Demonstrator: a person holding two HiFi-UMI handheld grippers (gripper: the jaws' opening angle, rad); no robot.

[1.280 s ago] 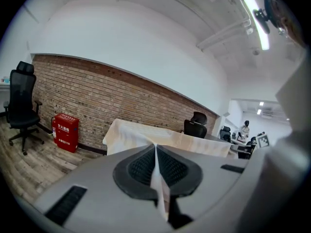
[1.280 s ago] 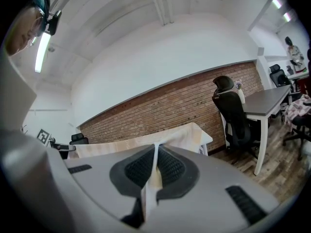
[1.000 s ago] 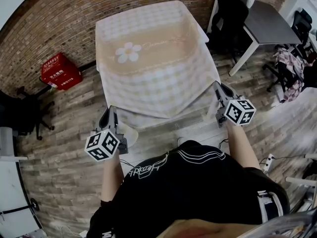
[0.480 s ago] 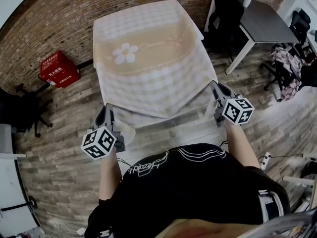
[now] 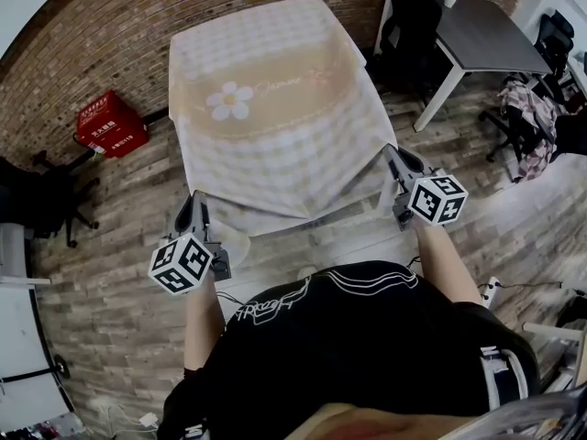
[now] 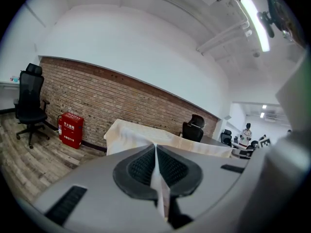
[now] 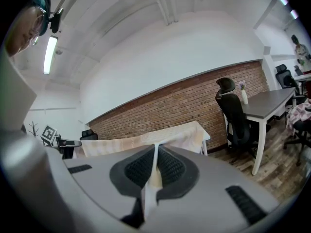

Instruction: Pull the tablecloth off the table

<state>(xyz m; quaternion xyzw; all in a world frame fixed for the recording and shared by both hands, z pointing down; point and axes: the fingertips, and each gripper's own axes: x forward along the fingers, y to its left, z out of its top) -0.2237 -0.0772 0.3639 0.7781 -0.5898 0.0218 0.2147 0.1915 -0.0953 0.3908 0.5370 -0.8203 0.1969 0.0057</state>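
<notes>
Here, in the head view, the checked tablecloth (image 5: 275, 117) with a daisy print covers the far part of the table (image 5: 353, 235). Its near edge is stretched between the two grippers above a bare strip of tabletop. The left gripper (image 5: 195, 209) pinches the near left corner and the right gripper (image 5: 393, 157) the near right corner. In the left gripper view, the jaws are clamped on a thin fold of cloth, and a red box (image 6: 70, 128) stands by the brick wall (image 6: 121, 106). In the right gripper view, the jaws likewise press on a fold of cloth, with a grey desk (image 7: 272, 101) off to the right.
</notes>
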